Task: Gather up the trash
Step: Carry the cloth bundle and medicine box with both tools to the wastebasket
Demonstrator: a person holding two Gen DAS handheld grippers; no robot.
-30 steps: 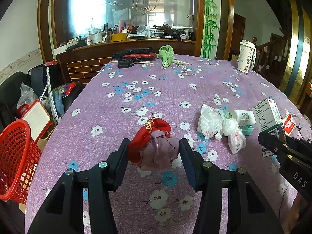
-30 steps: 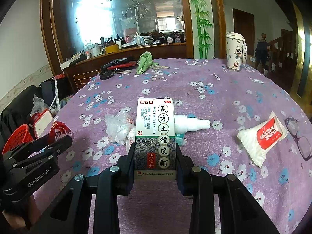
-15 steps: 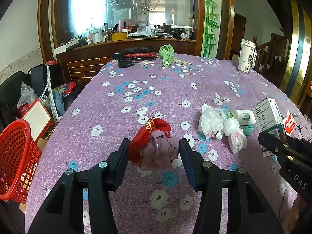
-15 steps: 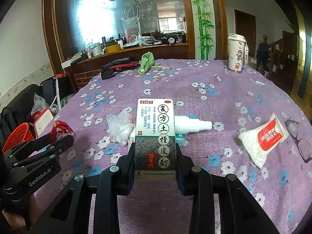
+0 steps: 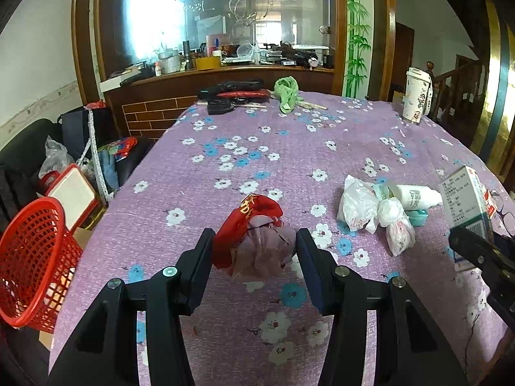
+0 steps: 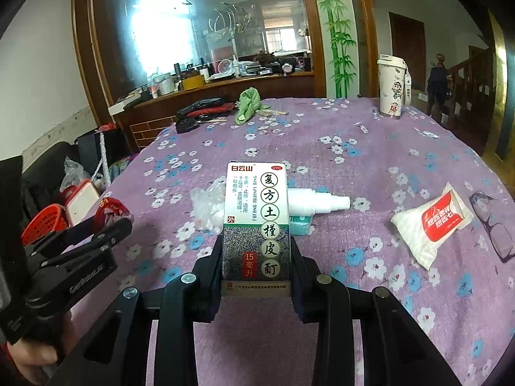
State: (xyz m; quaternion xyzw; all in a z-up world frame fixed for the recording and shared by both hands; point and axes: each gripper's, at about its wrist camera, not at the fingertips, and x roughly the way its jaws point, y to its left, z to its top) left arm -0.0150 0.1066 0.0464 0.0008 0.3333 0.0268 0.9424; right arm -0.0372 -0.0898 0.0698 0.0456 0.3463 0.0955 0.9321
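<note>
The left hand-held gripper point(image 5: 254, 257) is spread around a crumpled wad of red and mauve plastic point(image 5: 257, 241) that lies on the bench point(image 5: 273, 148), which is covered in a purple flowered cloth; each finger stands just beside the wad, and contact with either finger cannot be made out. The right hand-held gripper point(image 6: 256, 273) is pinching a white and green medicine box point(image 6: 256, 222), held upright with its printed face toward the camera, its lower end between the fingers. Just behind the box, on the cloth, lie a white spray bottle point(image 6: 318, 202) on its side, a small teal item point(image 6: 301, 223) and a clump of crumpled clear plastic bags point(image 6: 207, 207). To the right of them rest a white packet with a red label point(image 6: 433, 225) and a pair of glasses point(image 6: 494, 225) near the bench edge. At the far side stand a white lidded cup point(image 6: 392, 87) and a green cloth point(image 6: 249, 104), with dark items beside it. A red mesh basket point(image 5: 32, 263) sits off the left edge of the bench, lower than its top.
</note>
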